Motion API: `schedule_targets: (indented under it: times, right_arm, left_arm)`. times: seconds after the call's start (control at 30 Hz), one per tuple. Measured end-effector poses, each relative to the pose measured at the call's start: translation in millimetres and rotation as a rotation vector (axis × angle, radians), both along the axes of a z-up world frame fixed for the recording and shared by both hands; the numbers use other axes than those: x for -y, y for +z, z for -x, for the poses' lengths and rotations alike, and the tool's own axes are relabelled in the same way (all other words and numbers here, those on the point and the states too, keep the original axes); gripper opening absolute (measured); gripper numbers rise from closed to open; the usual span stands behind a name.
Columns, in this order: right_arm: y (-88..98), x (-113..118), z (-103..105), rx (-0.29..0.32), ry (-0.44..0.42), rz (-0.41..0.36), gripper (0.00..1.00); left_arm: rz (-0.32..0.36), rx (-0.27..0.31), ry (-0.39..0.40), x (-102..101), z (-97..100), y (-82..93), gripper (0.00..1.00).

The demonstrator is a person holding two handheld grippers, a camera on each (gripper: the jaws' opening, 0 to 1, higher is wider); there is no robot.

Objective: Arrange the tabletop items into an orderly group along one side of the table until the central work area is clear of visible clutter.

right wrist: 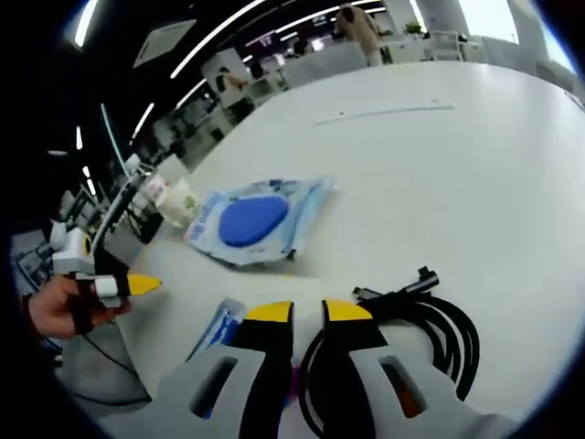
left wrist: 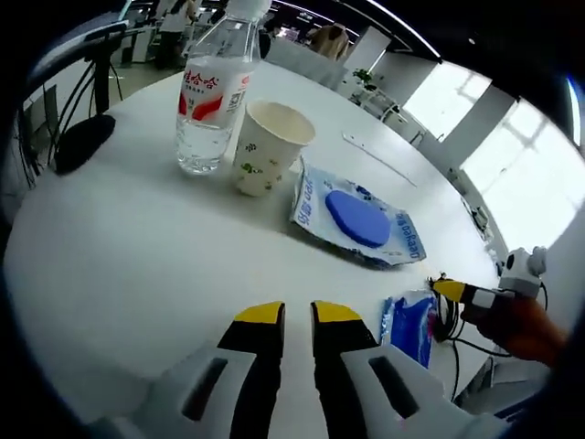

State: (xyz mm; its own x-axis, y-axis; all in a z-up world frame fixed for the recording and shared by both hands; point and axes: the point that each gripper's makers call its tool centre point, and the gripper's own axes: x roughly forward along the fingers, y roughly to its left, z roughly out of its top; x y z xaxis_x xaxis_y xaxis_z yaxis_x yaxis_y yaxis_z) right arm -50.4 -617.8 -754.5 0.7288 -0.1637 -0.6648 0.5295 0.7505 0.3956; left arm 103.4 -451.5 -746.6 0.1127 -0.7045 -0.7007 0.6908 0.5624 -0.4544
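Bottle, cup, blue packet already grouped along table edge; cable loose beside nearly closed, empty right hand-held gripper; left hand-held gripper likewise.

Open office: ceiling strip lights

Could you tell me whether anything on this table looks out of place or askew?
Nothing is spilled or damaged. The bottle and cup stand upright together, but the blue pouch lies flat alone mid-table, and the black cable sprawls loosely coiled.
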Motion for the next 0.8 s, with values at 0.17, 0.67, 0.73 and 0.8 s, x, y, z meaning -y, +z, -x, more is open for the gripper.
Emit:
schedule_targets:
  times: [0.17, 0.67, 0.73, 0.8]
  right_arm:
    - [1.0, -3.4, 6.4, 0.002, -0.007, -0.002, 0.08]
    - [2.6, -20.6, 32.9, 0.022, -0.06, -0.019, 0.09]
    - [3.9, -23.0, 33.9, 0.029, -0.059, -0.016, 0.1]
    - [3.8, -25.6, 34.0, 0.031, -0.053, -0.013, 0.1]
  left_arm:
    - [-0.005, -0.043, 0.018, -7.9, 15.6, -4.3, 0.07]
    - [-0.016, -0.058, -0.12, -12.6, 69.4, -0.2, 0.07]
    - [-0.015, -0.075, -0.136, -12.8, 80.7, 0.9, 0.07]
    - [-0.021, -0.083, -0.167, -14.2, 92.2, 0.9, 0.08]
